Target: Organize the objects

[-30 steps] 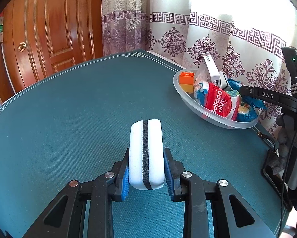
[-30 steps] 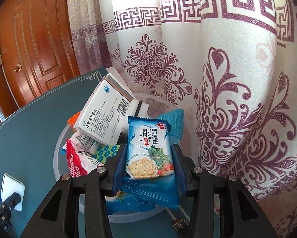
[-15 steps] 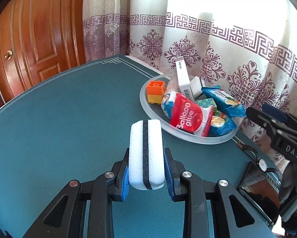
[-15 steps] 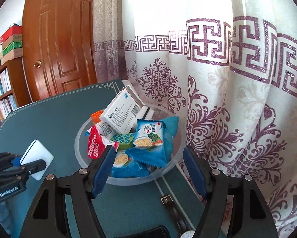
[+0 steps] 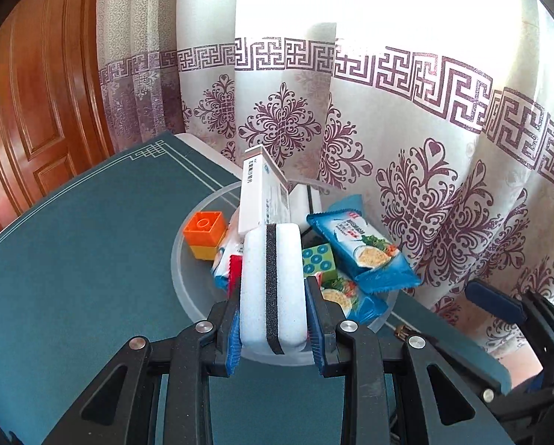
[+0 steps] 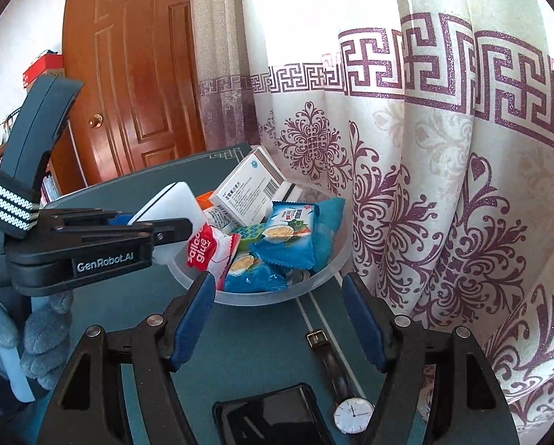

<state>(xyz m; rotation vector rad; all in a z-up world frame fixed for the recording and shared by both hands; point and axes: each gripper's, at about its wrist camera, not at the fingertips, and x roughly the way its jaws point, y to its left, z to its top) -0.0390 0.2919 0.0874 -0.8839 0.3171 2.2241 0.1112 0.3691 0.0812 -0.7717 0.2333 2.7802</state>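
1. A curtain (image 5: 406, 118) with purple patterns is hanging behind the table (image 5: 73, 278).
2. A wooden door (image 6: 136, 74) is standing shut at the back.
3. A watch (image 6: 352, 413) is lying flat near the table's edge.
4. A phone (image 6: 273, 419) is lying just beside the watch, screen dark.
5. Shelves (image 6: 50, 181) are showing beside the door.

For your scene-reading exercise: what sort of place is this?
Probably a room in a home: a panelled wooden door, patterned curtains, and a table with a green cover.
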